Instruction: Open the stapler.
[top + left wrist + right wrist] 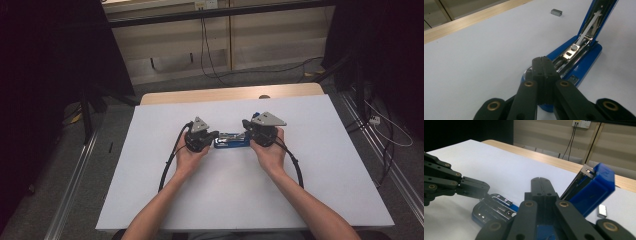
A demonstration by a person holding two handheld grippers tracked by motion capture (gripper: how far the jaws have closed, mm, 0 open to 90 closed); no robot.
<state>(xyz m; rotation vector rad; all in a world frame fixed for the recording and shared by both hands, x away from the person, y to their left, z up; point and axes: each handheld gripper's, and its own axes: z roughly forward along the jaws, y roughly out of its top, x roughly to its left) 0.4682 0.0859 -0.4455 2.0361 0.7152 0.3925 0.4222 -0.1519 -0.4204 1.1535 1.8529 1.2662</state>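
Observation:
A blue stapler (231, 140) lies open on the white table (210, 200) between the two grippers. Its blue lid (596, 187) is tilted up, baring the metal staple channel (574, 50). My left gripper (543, 62) is shut, with nothing between its jaws, and its tips rest at the low front end of the stapler's base (586, 62). Shut too, my right gripper (541, 182) sits over the hinge end, the raised lid just to its right. The left gripper (474, 186) touches the metal front plate (496, 206) in the right gripper view.
A small grey block of staples (556, 12) lies loose on the table beyond the stapler, and the same staples (602, 211) lie beside the lid. The table's wooden far edge (230, 92) shows past the white surface. Cables trail back along both forearms.

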